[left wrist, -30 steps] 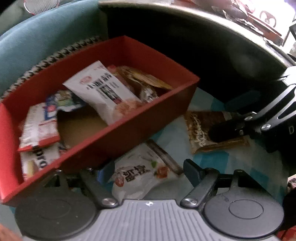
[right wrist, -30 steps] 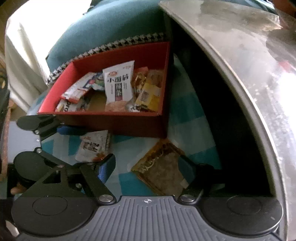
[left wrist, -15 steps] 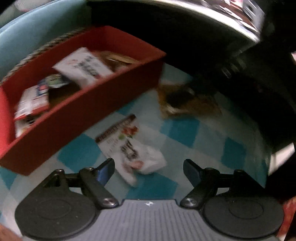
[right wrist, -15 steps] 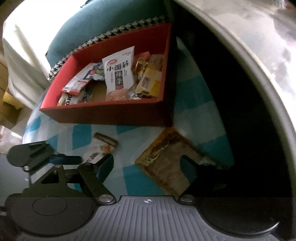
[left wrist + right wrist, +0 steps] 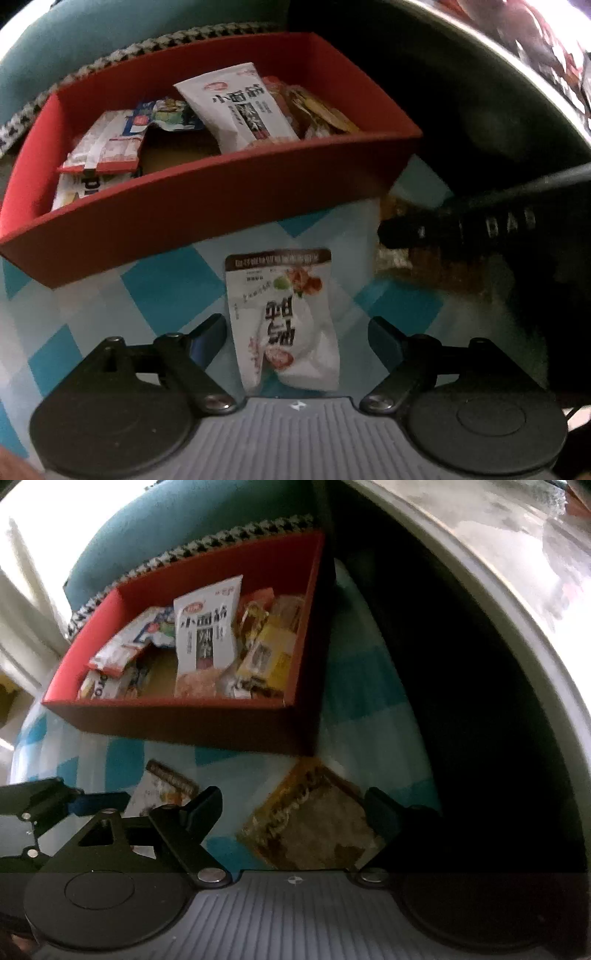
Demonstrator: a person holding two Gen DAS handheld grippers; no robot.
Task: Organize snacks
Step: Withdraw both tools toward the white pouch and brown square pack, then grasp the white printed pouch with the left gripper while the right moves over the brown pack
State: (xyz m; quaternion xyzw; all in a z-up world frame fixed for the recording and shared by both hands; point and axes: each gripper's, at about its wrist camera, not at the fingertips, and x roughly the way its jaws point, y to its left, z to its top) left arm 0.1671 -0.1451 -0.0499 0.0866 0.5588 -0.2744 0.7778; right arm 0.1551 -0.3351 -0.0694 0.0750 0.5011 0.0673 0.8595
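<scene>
A red box (image 5: 221, 206) (image 5: 184, 720) with several snack packets in it stands on a blue and white checked cloth. Before it lies a white snack packet (image 5: 284, 317) (image 5: 162, 786), flat on the cloth between the fingers of my left gripper (image 5: 297, 326), whose jaws are opening and do not press on it. To the right, a brown snack packet (image 5: 314, 819) (image 5: 424, 266) lies between the fingers of my right gripper (image 5: 293, 799), whose jaws are also opening and stand apart from it. Each gripper shows in the other's view: the right gripper (image 5: 461, 221), the left gripper (image 5: 55, 801).
A teal cushion (image 5: 110, 33) with a houndstooth edge rises behind the box. On the right a curved metal rim (image 5: 498, 576) arches over a dark space. The checked cloth (image 5: 162, 280) runs on to the left of the white packet.
The left wrist view swung and rolled: the white packet now lies straight between its fingers, farther from the box. The right gripper's jaws have spread wider around the brown packet.
</scene>
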